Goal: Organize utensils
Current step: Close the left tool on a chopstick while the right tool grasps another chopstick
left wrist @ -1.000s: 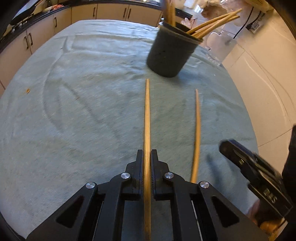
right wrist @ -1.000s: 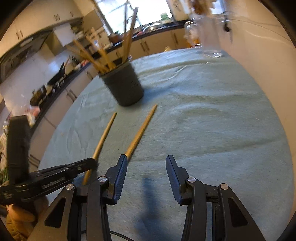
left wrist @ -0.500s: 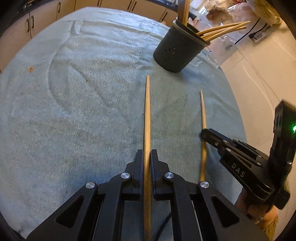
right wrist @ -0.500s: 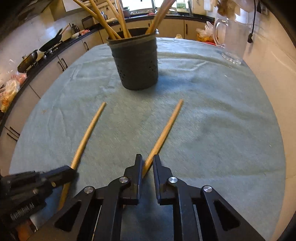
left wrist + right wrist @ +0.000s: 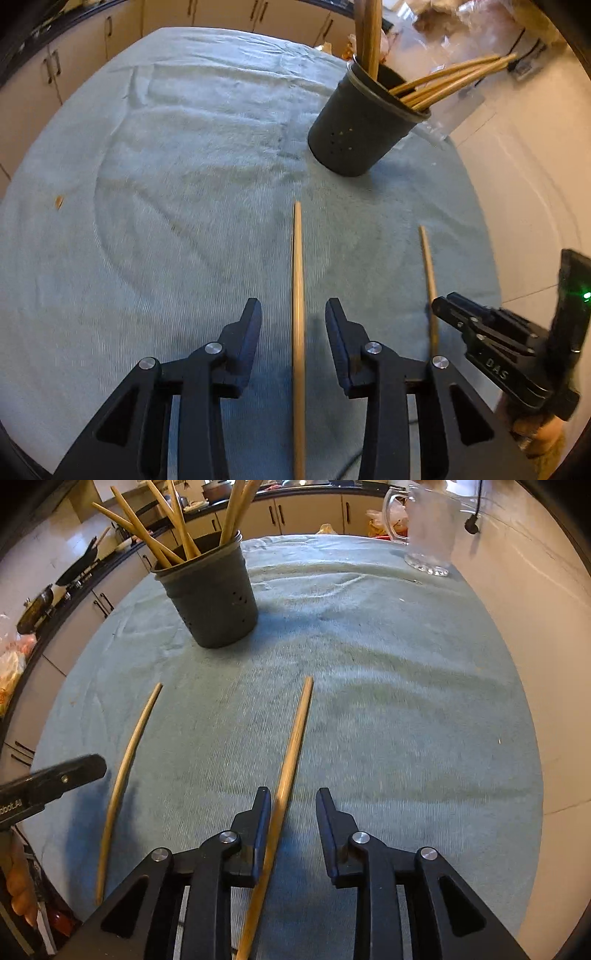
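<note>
Item: two loose wooden sticks, slender, round, pale tan and smooth, lying side by side but apart on our counter (image 5: 155, 155), which is covered by a grey-green cloth of fine ribbed weave, creased in long arcs.

Item: dark holder (image 5: 360, 127), a matt cylinder with small punched holes and a thin bright rim, standing at the far side of the counter and bristling with more of the same sticks. A clear glass jug (image 5: 430, 528) with a ribbed base stands at the far right.

Left tongs (image 5: 293, 319): black, angular, jaws opening. The left stick (image 5: 297, 280) lies lengthwise in the gap, touching neither pad, so we count it released.

Right tongs (image 5: 293, 806): jaws opening. The right stick (image 5: 291, 746) runs between them, close against the left pad and well clear of the right one; we see no squeeze on it.
</note>
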